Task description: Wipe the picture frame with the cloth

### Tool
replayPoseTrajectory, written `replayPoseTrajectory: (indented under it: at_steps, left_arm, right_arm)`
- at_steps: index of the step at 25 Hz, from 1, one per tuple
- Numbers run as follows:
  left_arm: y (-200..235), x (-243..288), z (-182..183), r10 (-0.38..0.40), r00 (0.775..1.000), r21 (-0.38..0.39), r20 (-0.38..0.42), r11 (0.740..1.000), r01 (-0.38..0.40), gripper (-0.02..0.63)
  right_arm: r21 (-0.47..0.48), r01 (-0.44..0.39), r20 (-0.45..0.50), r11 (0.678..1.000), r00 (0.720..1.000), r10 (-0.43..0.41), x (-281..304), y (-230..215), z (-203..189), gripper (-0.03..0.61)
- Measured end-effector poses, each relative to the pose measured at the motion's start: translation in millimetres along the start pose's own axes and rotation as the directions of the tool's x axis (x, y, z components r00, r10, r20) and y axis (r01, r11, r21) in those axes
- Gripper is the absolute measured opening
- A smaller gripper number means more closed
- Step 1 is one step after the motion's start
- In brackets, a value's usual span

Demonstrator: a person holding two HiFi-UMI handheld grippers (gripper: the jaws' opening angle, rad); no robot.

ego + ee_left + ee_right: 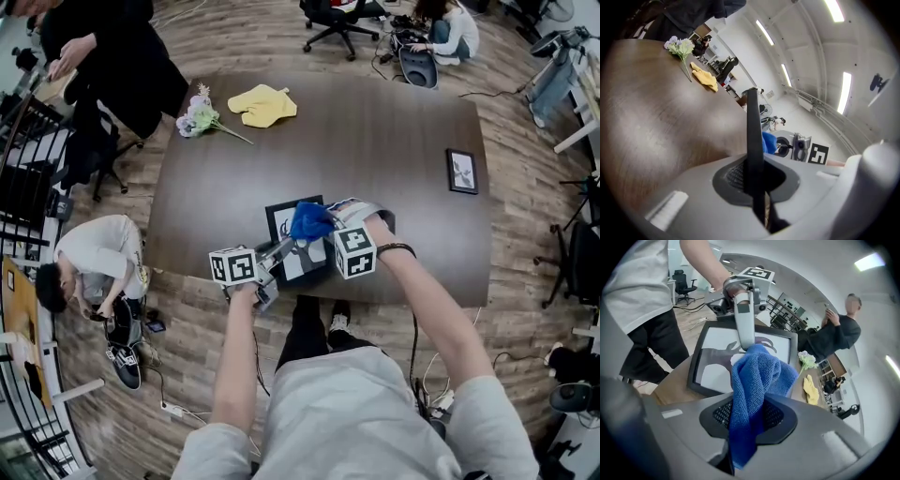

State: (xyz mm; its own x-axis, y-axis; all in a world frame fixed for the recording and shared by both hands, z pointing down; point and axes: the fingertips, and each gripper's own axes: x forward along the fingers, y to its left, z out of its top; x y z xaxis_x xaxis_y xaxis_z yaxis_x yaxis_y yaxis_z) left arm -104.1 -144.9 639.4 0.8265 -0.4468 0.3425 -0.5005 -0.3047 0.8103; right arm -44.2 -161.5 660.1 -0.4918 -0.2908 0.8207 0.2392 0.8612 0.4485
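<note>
Both grippers are in place: the left gripper is clamped tight on the edge of the frame at the near side of the table, the right gripper pinches the cloth over its glass, so wiping seems underway, not finished.

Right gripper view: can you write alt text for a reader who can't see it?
The right gripper is shut on a blue cloth, bunched in front of the glass of a black picture frame at a wooden table's edge. The left gripper clamps the frame's far edge. Beyond lie flowers and a yellow cloth, with a person in dark clothes standing nearby.
</note>
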Motion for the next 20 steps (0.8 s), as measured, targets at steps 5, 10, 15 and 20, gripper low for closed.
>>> replayPoseTrajectory:
  at_steps: [5,10,15,20]
  left_arm:
    - [-3,1,10,0.001,1.000,-0.002,0.026,1.000,-0.001,0.063]
    - [-5,5,17,-0.005,0.998,-0.028,0.067,1.000,0.007,0.063]
    - [-2,7,16,0.019,0.998,-0.024,0.065,1.000,-0.018,0.063]
    - [0,7,16,0.045,0.995,-0.031,0.084,0.999,-0.043,0.063]
  right_arm:
    - [0.151,0.143,-0.045,0.978,0.989,-0.138,-4,-17,-7,0.081]
    - [0.258,0.161,-0.016,0.953,0.987,-0.162,-8,-9,11,0.081]
    - [0.338,0.152,-0.025,0.929,0.988,-0.152,-4,11,28,0.081]
    - [0.304,0.129,-0.009,0.944,0.991,-0.133,-4,31,50,0.083]
